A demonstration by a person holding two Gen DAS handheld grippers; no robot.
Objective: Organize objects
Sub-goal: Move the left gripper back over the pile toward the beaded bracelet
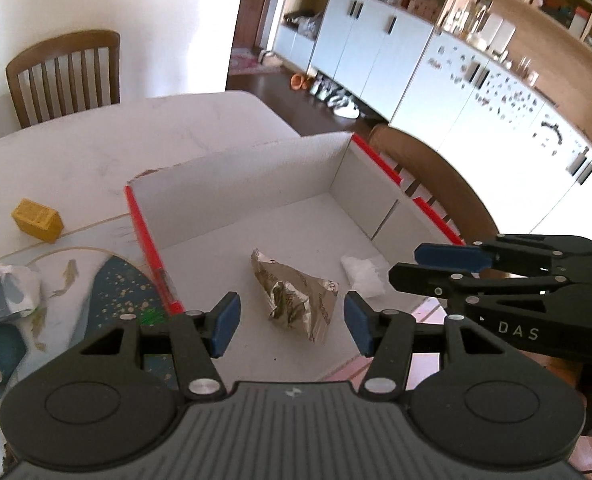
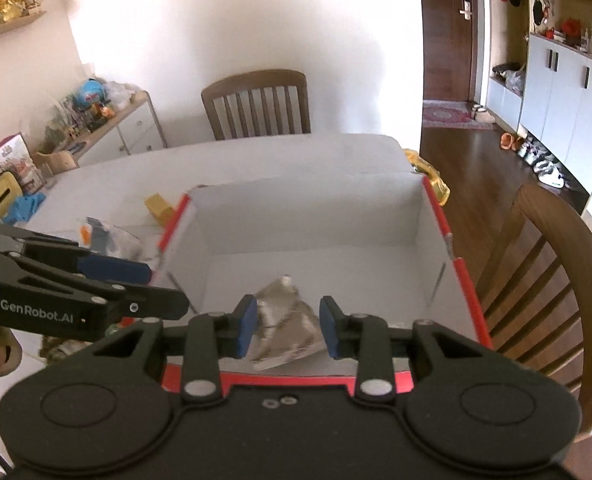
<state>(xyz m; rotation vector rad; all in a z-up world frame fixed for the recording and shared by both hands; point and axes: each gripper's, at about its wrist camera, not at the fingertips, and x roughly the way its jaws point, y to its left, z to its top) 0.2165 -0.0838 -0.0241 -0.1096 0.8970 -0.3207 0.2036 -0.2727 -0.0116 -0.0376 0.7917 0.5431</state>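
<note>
While wrapper [image 1: 296, 296] print blurs, claws read "DAS" [image 1: 518, 332], "GenRobot.AI" [image 2: 36, 315].

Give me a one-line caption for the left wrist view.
Open left gripper above foil wrapper in box.

Between our left gripper's [image 1: 291, 322] matt blue pads lies a crinkled, shiny foil wrapper [image 1: 296, 294] on the matt white cardboard box [image 1: 255, 168] floor. Beyond it to the right, crumpled white tissue [image 1: 363, 274]; outside, glossy wooden chairs [image 2: 552, 264].
</note>
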